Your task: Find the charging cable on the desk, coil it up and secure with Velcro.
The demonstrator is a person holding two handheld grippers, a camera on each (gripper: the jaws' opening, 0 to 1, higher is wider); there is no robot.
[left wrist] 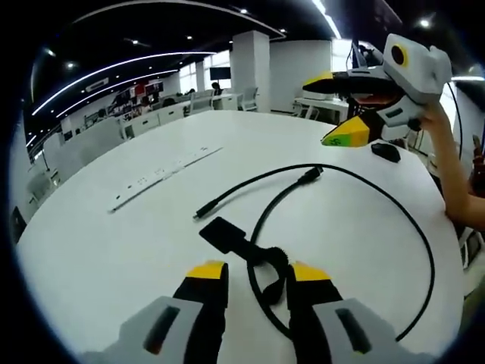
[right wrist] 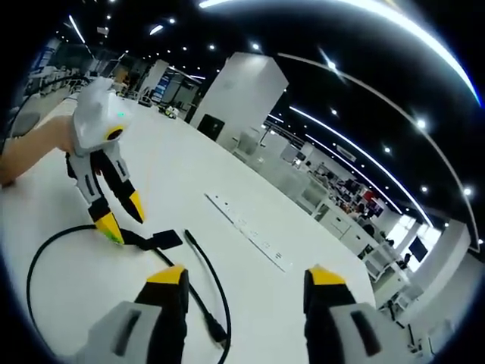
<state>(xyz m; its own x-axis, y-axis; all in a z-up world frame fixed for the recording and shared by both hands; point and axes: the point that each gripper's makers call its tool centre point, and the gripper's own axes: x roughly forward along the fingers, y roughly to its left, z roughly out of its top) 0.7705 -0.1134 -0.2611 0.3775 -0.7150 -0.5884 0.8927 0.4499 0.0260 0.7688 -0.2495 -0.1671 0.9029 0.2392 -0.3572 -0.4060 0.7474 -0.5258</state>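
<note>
A black charging cable (left wrist: 262,218) lies in a loose open loop on the white round table (left wrist: 114,250). A black Velcro strap (left wrist: 226,234) is fixed to the cable near my left gripper (left wrist: 258,271), which is open just above the table, with the strap and a bend of cable between its yellow tips. In the right gripper view the left gripper (right wrist: 123,216) points down at the strap (right wrist: 164,240) and the cable (right wrist: 217,284). My right gripper (right wrist: 247,274) is open and holds nothing. It hovers above the far side of the table (left wrist: 337,108), held by a hand.
A long white power strip (left wrist: 163,176) (right wrist: 250,227) lies flat on the table beyond the cable. A small black object (left wrist: 386,152) sits near the far edge under the right gripper. An open office with desks and a white pillar (left wrist: 250,68) lies behind.
</note>
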